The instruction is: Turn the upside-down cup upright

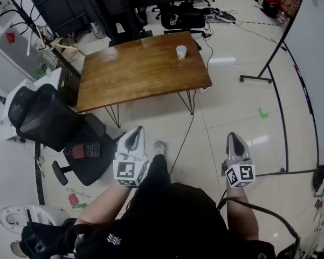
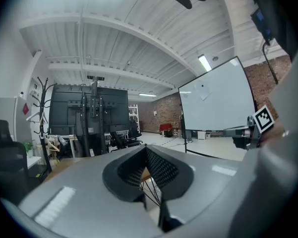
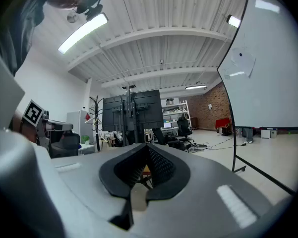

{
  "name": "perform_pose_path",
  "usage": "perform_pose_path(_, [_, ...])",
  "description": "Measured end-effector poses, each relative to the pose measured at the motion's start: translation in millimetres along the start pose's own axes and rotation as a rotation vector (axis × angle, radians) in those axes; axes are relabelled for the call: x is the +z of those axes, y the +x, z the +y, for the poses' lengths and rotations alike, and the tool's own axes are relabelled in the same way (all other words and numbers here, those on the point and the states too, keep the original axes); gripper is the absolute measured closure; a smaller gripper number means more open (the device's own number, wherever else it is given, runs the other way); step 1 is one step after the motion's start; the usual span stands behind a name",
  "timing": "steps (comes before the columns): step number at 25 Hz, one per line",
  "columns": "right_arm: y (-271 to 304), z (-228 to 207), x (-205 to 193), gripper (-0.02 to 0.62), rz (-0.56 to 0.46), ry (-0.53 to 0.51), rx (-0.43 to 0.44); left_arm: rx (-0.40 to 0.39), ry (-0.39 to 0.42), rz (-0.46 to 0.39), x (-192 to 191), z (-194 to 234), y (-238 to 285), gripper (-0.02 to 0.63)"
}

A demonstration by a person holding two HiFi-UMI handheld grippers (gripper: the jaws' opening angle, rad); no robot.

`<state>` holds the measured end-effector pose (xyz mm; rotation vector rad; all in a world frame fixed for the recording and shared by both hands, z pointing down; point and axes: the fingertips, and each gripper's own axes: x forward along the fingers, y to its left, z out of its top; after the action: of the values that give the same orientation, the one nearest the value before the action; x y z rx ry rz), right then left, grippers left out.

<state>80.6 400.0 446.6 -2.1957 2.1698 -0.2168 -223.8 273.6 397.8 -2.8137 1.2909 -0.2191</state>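
A small white cup (image 1: 181,52) stands near the far right corner of the wooden table (image 1: 135,72) in the head view; it is too small to tell which way up it is. Both grippers are held close to the person's body, well short of the table. The left gripper (image 1: 133,136) has its jaws together with nothing between them, and its tips meet in the left gripper view (image 2: 146,150). On the right, the gripper (image 1: 233,140) is shut and empty too (image 3: 148,150). Neither gripper view shows the cup.
A black office chair (image 1: 43,115) stands left of the table's near edge. A whiteboard on a wheeled stand (image 1: 312,63) runs along the right. A cable (image 1: 191,123) trails over the floor from under the table. Desks with monitors (image 1: 86,4) stand behind it.
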Motion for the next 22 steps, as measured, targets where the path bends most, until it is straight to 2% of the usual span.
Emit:
perform_pose_path(4, [37.4,-4.6,0.4,0.594,0.012,-0.022,0.012,-0.019,0.011,-0.029,3.6,9.9,33.2,0.606])
perform_pose_path(8, [85.4,-9.4,-0.4,0.594,0.034,-0.076,0.026,-0.053,-0.006,-0.034,-8.3,30.7,88.0,0.606])
perform_pose_path(12, [132.0,-37.2,4.1,0.594,0.066,-0.081,-0.028,-0.099,-0.037,-0.044,-5.5,45.5,158.1,0.606])
perform_pose_path(17, [225.8,-54.5,25.0,0.594,0.079,-0.084,-0.058,-0.13,-0.031,-0.062,14.2,90.4,249.2,0.606])
perform_pose_path(22, [325.4,-44.2,46.6,0.594,0.089,-0.124,-0.009,-0.143,-0.031,-0.073,28.1,140.3,327.4,0.606])
